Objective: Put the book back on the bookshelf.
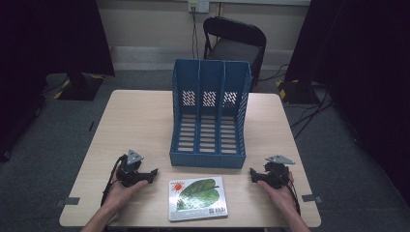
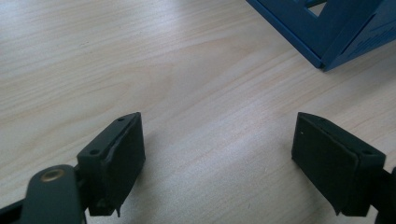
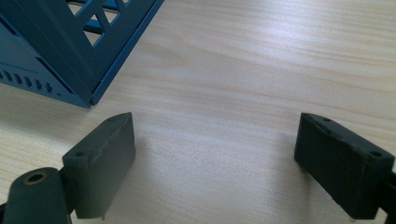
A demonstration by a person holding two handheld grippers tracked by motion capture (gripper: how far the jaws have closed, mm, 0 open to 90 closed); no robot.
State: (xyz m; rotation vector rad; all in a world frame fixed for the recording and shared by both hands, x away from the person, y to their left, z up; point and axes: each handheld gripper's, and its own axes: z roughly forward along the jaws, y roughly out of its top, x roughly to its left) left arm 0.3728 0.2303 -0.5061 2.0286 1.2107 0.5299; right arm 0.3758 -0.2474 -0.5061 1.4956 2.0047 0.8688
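High view: the book (image 1: 197, 198) with the leaf cover lies nearest me at 6 o'clock on the table (image 1: 135, 121), untouched, between my left gripper (image 1: 153, 173) and right gripper (image 1: 252, 174). Blue file rack (image 1: 209, 116) sits at 12. Left gripper view: jaws spread wide, holding nothing, rack corner at 1. Right gripper view: same deal, released and empty, rack corner at 10.

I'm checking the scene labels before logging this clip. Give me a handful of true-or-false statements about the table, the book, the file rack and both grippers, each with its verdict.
1. The flat book with a green leaf on its cover lies on the pale wooden table in front of the blue plastic three-slot file rack. True.
2. The book stands inside the rack's middle slot. False: all three slots are empty.
3. The left gripper is open, with bare table between its jaws. True.
4. The right gripper clamps the book. False: it is open and holds nothing.
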